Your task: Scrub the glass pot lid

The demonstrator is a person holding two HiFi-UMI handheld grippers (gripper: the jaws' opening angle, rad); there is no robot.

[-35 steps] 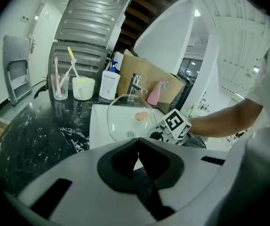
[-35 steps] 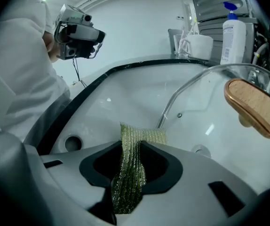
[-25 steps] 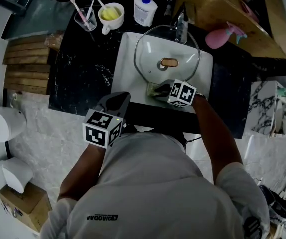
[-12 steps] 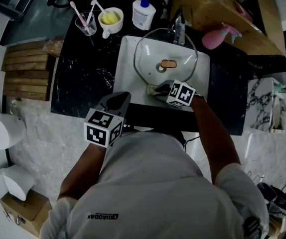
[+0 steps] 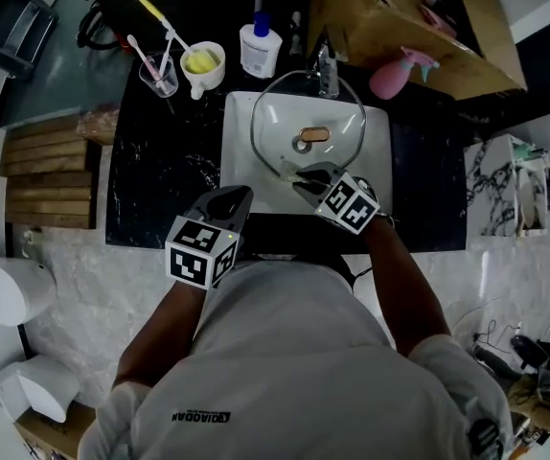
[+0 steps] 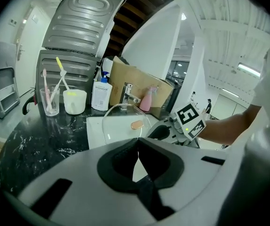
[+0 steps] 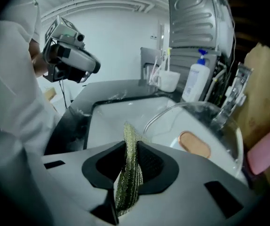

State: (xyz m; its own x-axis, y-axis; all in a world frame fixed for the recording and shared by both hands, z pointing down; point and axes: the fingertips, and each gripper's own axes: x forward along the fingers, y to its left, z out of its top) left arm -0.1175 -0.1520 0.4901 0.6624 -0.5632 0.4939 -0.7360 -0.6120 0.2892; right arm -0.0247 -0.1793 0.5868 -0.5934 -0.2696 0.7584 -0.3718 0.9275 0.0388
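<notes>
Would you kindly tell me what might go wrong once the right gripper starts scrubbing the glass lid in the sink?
1. The round glass pot lid sits loose, apparently tilted, in the white sink. The left gripper is shut, empty and away from it, so pressure may slide it into the chrome tap.
2. The right gripper pinches only a thin fold of the green mesh scrubber, which may slip out.

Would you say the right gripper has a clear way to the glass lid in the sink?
Probably yes: the right gripper, shut on the scouring pad, sits close by the near rim of the glass lid in the sink, with nothing visible between them.
</notes>
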